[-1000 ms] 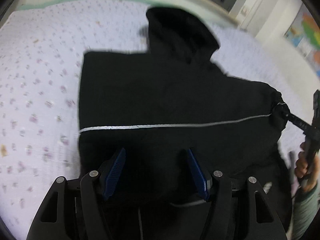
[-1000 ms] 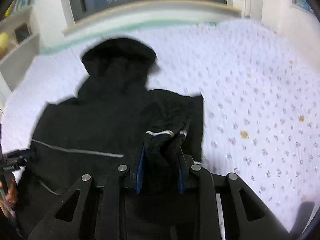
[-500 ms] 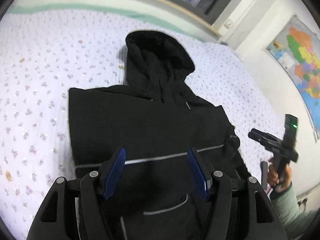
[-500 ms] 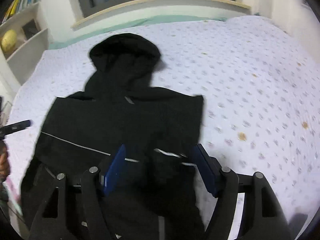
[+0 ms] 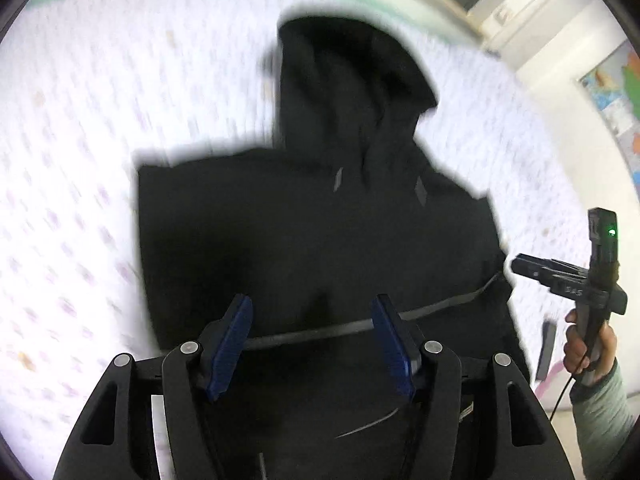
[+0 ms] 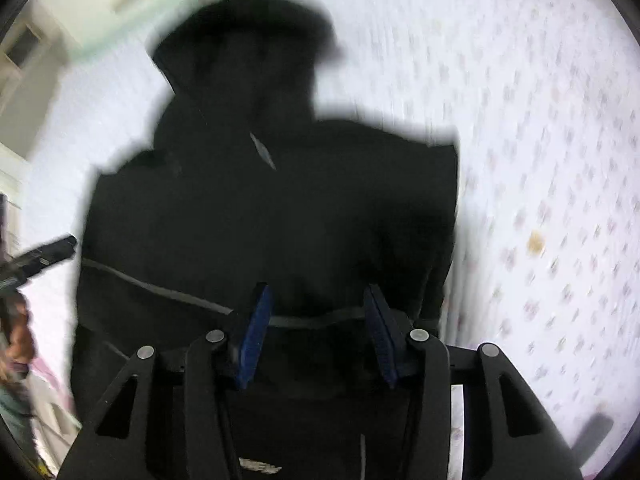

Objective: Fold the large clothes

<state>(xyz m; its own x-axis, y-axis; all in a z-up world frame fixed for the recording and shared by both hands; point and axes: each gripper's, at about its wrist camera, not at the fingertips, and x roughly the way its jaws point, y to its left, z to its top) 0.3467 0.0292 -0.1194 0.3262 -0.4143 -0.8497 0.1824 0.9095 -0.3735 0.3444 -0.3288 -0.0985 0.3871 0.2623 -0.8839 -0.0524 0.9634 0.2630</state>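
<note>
While both jaws hang empty — right closing — matte black hooded jacket (image 5: 312,232) lies flat.

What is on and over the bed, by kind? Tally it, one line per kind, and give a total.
Black hooded jackets: 1
Floral bedsheets: 1
Handheld grippers: 2, left gripper and right gripper, neither gripping the jacket
Total: 4

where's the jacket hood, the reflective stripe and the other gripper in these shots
jacket hood (image 5: 352,80), left wrist view, middle of the hood
reflective stripe (image 5: 312,334), left wrist view, stretch between the blue pads
right gripper (image 5: 520,266), left wrist view, its fingertips at the jacket's edge
</note>
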